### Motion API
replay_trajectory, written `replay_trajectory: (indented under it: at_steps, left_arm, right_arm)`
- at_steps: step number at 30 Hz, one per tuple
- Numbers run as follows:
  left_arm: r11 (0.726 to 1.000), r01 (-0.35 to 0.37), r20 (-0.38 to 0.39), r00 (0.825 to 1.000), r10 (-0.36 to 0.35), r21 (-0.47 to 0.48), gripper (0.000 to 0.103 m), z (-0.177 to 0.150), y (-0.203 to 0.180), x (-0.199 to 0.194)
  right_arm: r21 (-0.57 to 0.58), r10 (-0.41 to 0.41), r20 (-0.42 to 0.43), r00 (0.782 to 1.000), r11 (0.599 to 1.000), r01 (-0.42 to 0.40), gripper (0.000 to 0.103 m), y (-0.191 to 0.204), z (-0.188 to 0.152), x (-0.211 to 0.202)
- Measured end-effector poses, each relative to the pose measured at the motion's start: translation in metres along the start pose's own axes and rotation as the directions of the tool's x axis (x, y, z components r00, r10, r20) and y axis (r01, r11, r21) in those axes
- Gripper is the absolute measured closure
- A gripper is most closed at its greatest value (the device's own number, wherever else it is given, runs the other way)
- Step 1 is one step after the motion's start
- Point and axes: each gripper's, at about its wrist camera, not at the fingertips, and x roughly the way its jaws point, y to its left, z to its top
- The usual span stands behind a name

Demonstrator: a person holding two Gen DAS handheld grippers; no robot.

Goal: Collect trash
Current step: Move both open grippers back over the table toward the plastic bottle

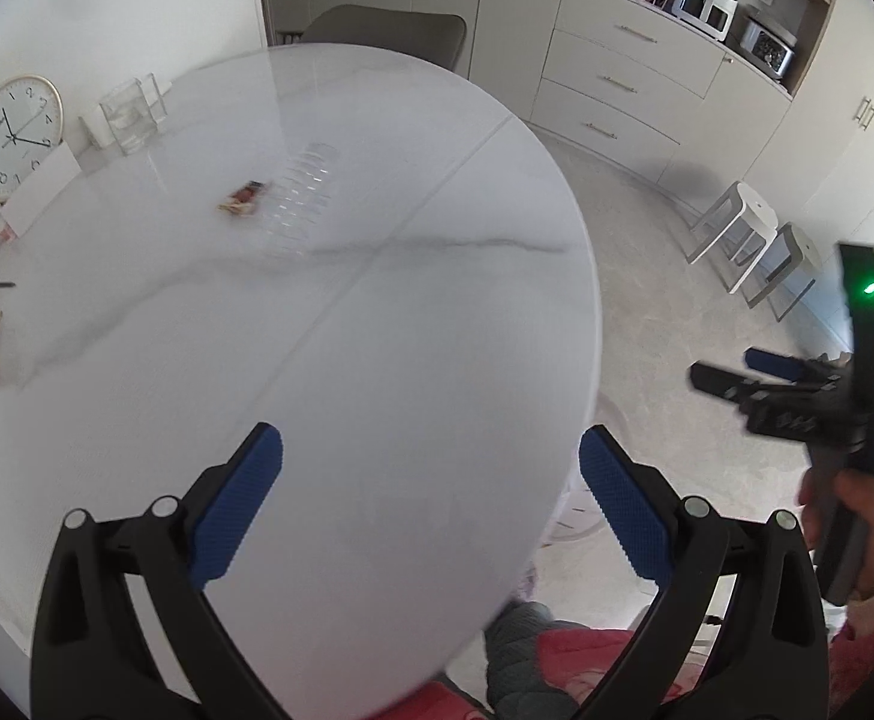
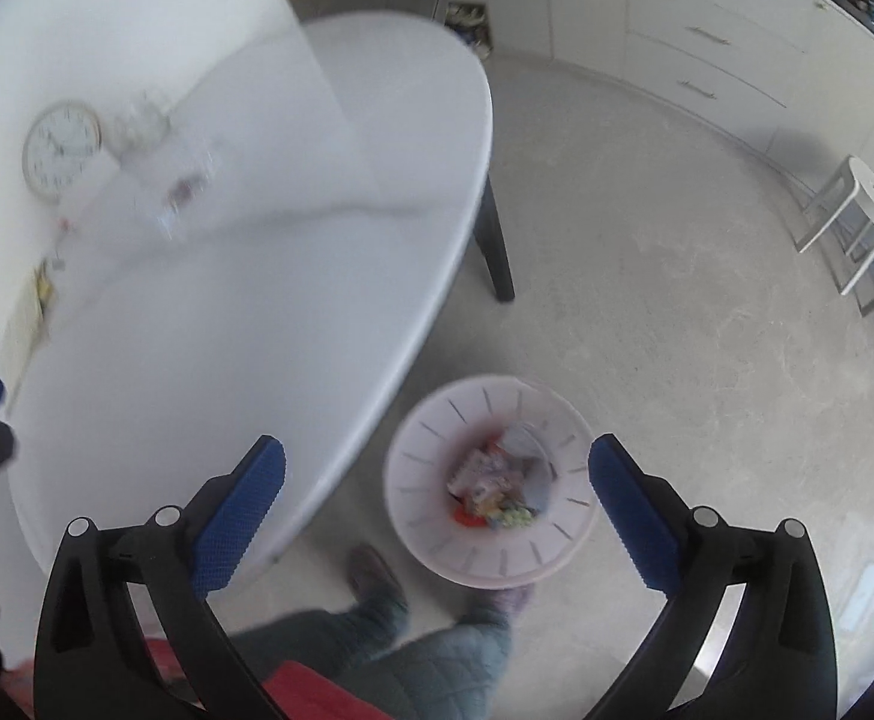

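A small red and brown wrapper (image 1: 243, 198) lies on the white oval table (image 1: 377, 360), next to a clear ribbed plastic bottle (image 1: 302, 198) lying on its side. My left gripper (image 1: 431, 498) is open and empty above the table's near part. My right gripper (image 2: 437, 504) is open and empty above a white slotted trash bin (image 2: 425, 516) on the floor, which holds several crumpled wrappers (image 2: 496, 480). The right gripper also shows in the left wrist view (image 1: 730, 372), off the table's right edge. The wrapper shows blurred in the right wrist view (image 2: 183, 192).
A round wall clock (image 1: 14, 138), a clear glass container (image 1: 128, 114) and white cards stand at the table's far left. A grey chair (image 1: 389, 30) is behind the table. Two white stools (image 1: 748, 234) stand by the cabinets. My feet (image 2: 377, 570) are beside the bin.
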Motion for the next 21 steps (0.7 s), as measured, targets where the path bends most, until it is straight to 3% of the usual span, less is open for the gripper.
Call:
replay_trajectory:
  at_steps: [4, 10, 16, 21]
  left_arm:
    - [1.0, 0.0, 0.025, 1.0, 0.001, -0.003, 0.008, -0.002, 0.051, -0.011]
    - [1.0, -0.03, 0.051, 0.998, 0.03, 0.002, 0.008, -0.006, 0.108, -0.017]
    - [0.999, -0.025, 0.044, 0.999, 0.026, -0.031, 0.008, 0.0, 0.154, -0.008]
    - [0.998, -0.028, 0.05, 0.998, 0.031, -0.05, 0.008, 0.02, 0.186, 0.008]
  right_arm:
    - [0.058, 0.033, 0.059, 0.998, 0.998, -0.037, 0.002, 0.045, 0.008, -0.009]
    - [0.032, 0.05, 0.048, 0.998, 0.998, -0.051, 0.002, 0.107, 0.022, 0.006]
    - [-0.027, 0.075, 0.023, 0.997, 0.997, -0.075, 0.002, 0.173, 0.048, 0.034]
    - [-0.002, 0.11, 0.009, 0.994, 0.994, -0.11, 0.002, 0.215, 0.089, 0.082]
